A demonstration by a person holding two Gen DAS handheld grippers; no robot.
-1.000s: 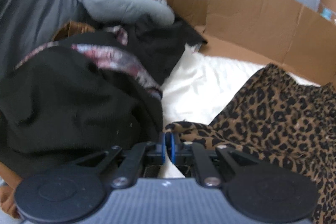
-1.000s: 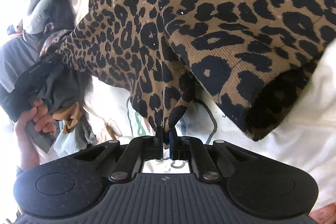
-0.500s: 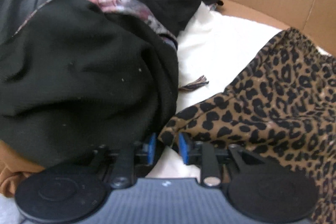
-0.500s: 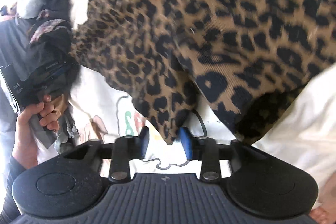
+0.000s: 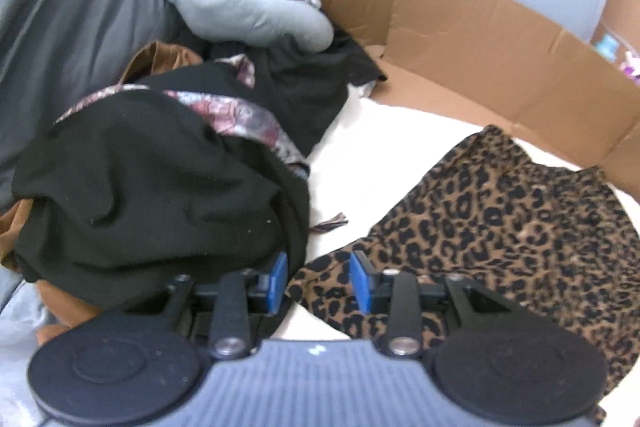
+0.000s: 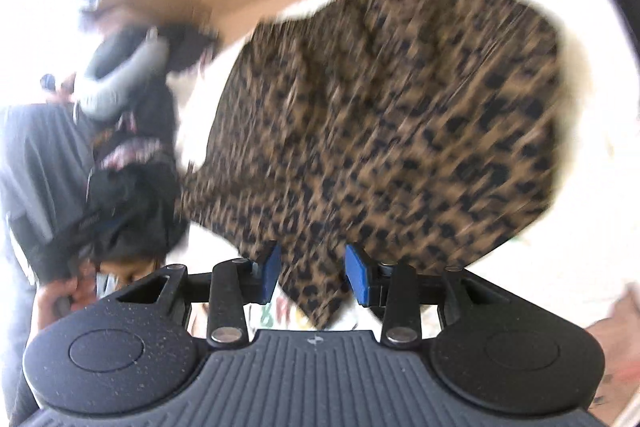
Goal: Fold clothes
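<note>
Both grippers have just let go: the left gripper [image 5: 319, 281] is opening over a corner of the leopard-print garment [image 5: 500, 223], the right gripper [image 6: 311, 273] stands parted, pads clear (its view is blurred). The garment lies flat on the white sheet [image 5: 368, 147], the dark pile [image 5: 160, 187] at nine o'clock; this fold looks laid.

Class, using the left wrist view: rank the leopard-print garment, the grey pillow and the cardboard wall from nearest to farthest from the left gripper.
1. Leopard-print garment: its corner lies just below the left gripper.
2. Grey pillow: beyond the black clothes, upper left.
3. Cardboard wall: at the back.
</note>
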